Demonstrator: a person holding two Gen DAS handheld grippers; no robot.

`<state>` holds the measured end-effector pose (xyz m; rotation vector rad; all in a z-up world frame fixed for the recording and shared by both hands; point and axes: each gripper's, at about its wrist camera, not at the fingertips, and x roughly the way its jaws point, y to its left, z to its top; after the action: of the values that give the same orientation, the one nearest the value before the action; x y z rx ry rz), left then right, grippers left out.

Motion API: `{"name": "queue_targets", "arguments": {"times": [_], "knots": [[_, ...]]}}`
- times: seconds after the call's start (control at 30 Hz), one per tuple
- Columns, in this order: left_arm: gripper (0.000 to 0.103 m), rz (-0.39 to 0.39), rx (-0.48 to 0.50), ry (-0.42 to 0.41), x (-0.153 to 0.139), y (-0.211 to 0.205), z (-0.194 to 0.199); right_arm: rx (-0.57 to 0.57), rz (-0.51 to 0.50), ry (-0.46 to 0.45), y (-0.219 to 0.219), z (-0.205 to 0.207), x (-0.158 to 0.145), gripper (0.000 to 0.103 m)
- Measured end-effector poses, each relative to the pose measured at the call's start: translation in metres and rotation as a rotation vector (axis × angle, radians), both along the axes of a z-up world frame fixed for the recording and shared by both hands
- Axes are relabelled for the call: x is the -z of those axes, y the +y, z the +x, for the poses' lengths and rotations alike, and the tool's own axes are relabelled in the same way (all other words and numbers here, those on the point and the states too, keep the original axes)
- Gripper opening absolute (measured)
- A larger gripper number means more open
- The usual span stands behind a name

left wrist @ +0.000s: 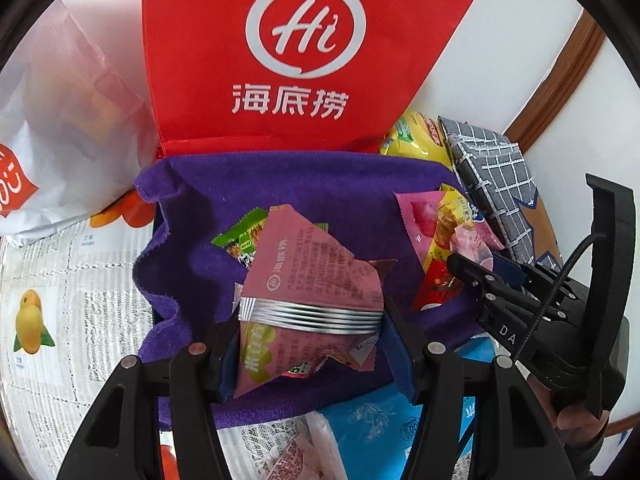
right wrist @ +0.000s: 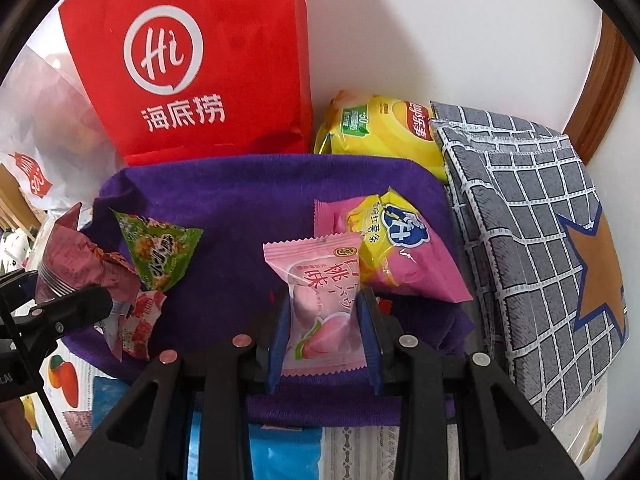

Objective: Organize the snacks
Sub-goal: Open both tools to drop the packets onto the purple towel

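The left hand-held gripper (left wrist: 308, 344) is gripping a bunch of snack packets between its blue pads: a dusty pink packet (left wrist: 308, 276) with a silver crimped edge on top, and a pale green and pink packet (left wrist: 272, 364) pressed in beneath it. The bunch is hanging over the purple towel (left wrist: 224, 208) that is lining a tray on the surface. A green triangular packet (left wrist: 240, 240) is lying on the towel just behind the held bunch.

The right hand-held gripper (right wrist: 324, 316) is pinching a pale pink peach candy packet (right wrist: 320, 292) with its jaws set narrow, the pads pressing on both sides of the wrapper. It is hovering over the same towel, near its right part. Just beyond the candy, a yellow packet (right wrist: 396, 240) is lying on top of a bright pink packet (right wrist: 432, 276), both resting on the towel.

Behind the tray a red paper bag (right wrist: 192, 64) is standing upright against the white wall. To its right, a yellow chip bag (right wrist: 380, 132) is leaning beside a grey checked cloth (right wrist: 532, 216) with an orange star. A white plastic bag (left wrist: 60, 120) is slumping at the left, on a fruit-printed table cover (left wrist: 52, 300).
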<state>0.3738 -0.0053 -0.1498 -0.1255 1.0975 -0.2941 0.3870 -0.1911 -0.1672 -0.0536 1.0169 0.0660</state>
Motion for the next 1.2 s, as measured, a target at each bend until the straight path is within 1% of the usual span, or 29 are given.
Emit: {"name": "queue_targets", "arguments": {"times": [0.4, 0.57, 0.63, 0.67, 0.83, 0.9, 0.97, 1.03, 1.1, 1.2], "knots": [[0.058, 0.003, 0.006, 0.027, 0.012, -0.008, 0.006, -0.009, -0.040, -0.005, 0.001, 0.002, 0.000, 0.034], [0.059, 0.001, 0.012, 0.031, 0.014, -0.008, 0.006, -0.007, -0.051, -0.005, 0.000, -0.001, 0.001, 0.038], [0.059, -0.002, 0.016, 0.030, 0.014, -0.010, 0.006, -0.004, -0.054, -0.010, -0.001, -0.002, 0.000, 0.045], [0.059, -0.001, 0.018, 0.029, 0.015, -0.010, 0.006, -0.002, -0.055, -0.016, -0.002, -0.003, -0.001, 0.047], [0.060, 0.002, 0.026, 0.045, 0.017, -0.012, 0.007, -0.004, -0.058, -0.046, -0.002, -0.011, -0.005, 0.068], [0.061, 0.002, 0.030, 0.049, 0.017, -0.012, 0.007, -0.002, -0.068, -0.059, -0.002, -0.015, -0.008, 0.073], [0.066, 0.002, 0.025, 0.044, 0.015, -0.011, 0.006, -0.001, -0.076, -0.069, -0.002, -0.018, -0.010, 0.074], [0.079, 0.015, 0.011, 0.031, 0.012, -0.011, 0.004, 0.006, -0.079, -0.078, -0.004, -0.020, -0.013, 0.074], [0.085, 0.029, 0.003, 0.019, 0.009, -0.010, 0.003, 0.021, -0.072, -0.084, -0.007, -0.022, -0.017, 0.075], [0.085, 0.041, 0.007, 0.002, 0.003, -0.012, -0.002, 0.034, -0.059, -0.092, -0.010, -0.028, -0.023, 0.075]]}}
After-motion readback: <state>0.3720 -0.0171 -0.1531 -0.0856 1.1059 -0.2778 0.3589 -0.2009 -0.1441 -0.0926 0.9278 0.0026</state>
